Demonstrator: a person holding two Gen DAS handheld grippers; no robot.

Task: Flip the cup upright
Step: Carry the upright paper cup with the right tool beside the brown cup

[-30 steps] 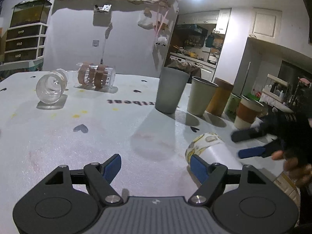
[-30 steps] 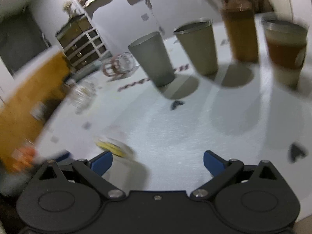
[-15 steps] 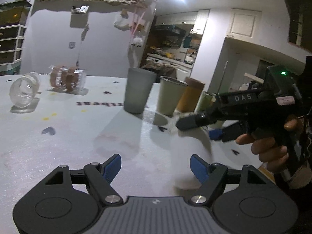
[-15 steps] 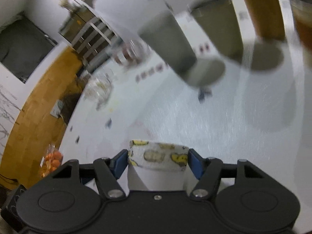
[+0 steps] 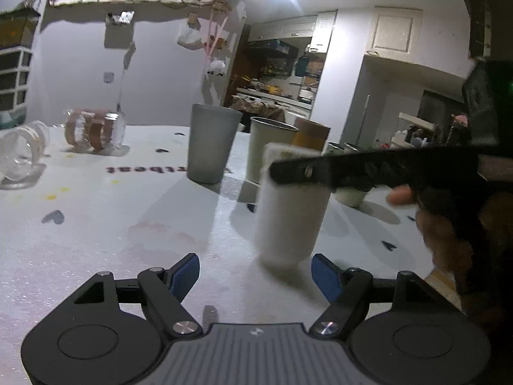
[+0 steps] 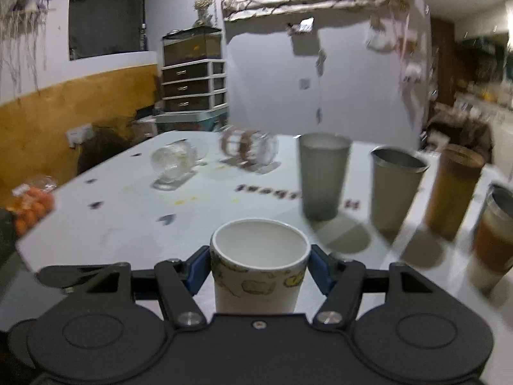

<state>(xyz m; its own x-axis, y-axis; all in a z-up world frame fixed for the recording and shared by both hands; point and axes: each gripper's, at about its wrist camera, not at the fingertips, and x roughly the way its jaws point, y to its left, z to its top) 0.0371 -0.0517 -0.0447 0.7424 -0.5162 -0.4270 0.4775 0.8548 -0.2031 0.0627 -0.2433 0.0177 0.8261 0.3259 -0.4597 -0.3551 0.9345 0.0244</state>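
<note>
Paper cup [image 6: 259, 263], white with a yellow printed band below its rim, is clamped between the blue pads [image 6: 196, 268] of the right gripper [image 6: 259, 269], one pad pressed to each side just under the rim. The cup is held mouth up, its white inside plainly seen in the right wrist view. In the left wrist view the same cup [image 5: 290, 211] is seen blurred and upright, its base at or just above the white surface [image 5: 96, 231]; whether it is touching cannot be told. One black finger [image 5: 352, 168] of the right gripper is laid across the cup's upper part there, and the hand [image 5: 449, 234] that carries it is seen at the right edge.

The left gripper [image 5: 255, 272] is spread wide, nothing being held between its blue pads [image 5: 186, 272]; the cup stands just beyond them, slightly to the right, apart from both.

Behind the cup a row of upright cups is set on the surface: a grey tumbler [image 6: 323, 176], a cream metal-rimmed cup [image 6: 396, 189], a brown cup [image 6: 455, 189] and a sleeved cup [image 6: 493, 240] at the right edge. Farther off, two clear glasses are lying on their sides: a ribbed glass [image 6: 174, 160] and a glass with brown bands [image 6: 247, 146].
</note>
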